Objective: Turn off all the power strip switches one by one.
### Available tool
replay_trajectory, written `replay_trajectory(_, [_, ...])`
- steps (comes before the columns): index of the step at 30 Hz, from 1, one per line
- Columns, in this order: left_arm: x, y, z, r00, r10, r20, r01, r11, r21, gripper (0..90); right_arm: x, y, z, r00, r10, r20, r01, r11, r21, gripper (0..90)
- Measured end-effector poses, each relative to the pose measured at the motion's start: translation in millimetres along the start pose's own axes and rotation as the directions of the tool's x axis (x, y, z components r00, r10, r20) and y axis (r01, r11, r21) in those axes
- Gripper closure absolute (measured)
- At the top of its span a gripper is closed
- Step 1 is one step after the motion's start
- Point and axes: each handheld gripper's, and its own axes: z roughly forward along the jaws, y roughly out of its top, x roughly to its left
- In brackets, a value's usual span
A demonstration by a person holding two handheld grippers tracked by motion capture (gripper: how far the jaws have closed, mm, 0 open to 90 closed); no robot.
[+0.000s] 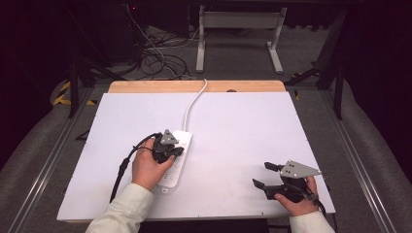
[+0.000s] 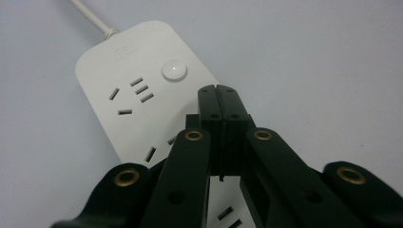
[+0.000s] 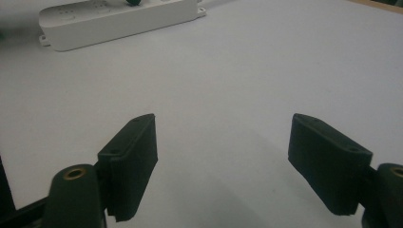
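A white power strip (image 1: 179, 158) lies left of centre on the white table top, its cord (image 1: 194, 104) running off toward the far edge. My left gripper (image 1: 176, 150) is above the strip, jaws pressed together with nothing between them. In the left gripper view the shut gripper (image 2: 219, 90) hovers just short of the strip's round button (image 2: 174, 70), beside the sockets of the power strip (image 2: 121, 66). My right gripper (image 1: 266, 175) rests near the front right corner, open and empty. The right gripper view shows that gripper (image 3: 222, 142) spread wide, with the power strip (image 3: 114, 21) far off.
The white board (image 1: 243, 136) lies on a wooden table whose far edge (image 1: 145, 86) shows bare wood. Beyond it are floor cables (image 1: 155, 53) and a white desk frame (image 1: 238, 34). A black cable (image 1: 121, 170) trails from the left gripper.
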Motion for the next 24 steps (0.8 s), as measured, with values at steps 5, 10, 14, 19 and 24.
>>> replay_trajectory(5, [2.3,-0.6,0.2,0.9997,-0.017,0.015,0.017,0.9998,-0.005,90.0,0.7,0.1,0.5,1.0,-0.001,0.0,0.001,1.0,0.002,25.8])
replay_trajectory(10, [1.2,-0.9,0.3,1.0,-0.008,0.005,0.008,0.9999,-0.007,90.0,0.8,0.0,1.0,1.0,-0.002,0.001,0.002,1.0,0.003,25.8])
replay_trajectory(14, [1.6,-0.7,0.7,0.9999,-0.01,0.01,0.011,0.9999,-0.003,90.0,1.4,0.1,1.3,1.0,-0.003,0.001,0.003,1.0,0.005,25.7])
replay_trajectory(19, [-0.5,-0.7,1.3,1.0,-0.004,-0.004,0.004,1.0,0.002,90.0,1.7,0.2,1.5,1.0,-0.001,0.0,0.001,1.0,0.005,25.6])
replay_trajectory(24, [0.2,-1.0,-3.5,0.9998,-0.017,-0.015,0.016,0.9996,-0.023,90.0,0.9,0.2,0.3,1.0,0.002,0.001,-0.002,1.0,0.001,25.6])
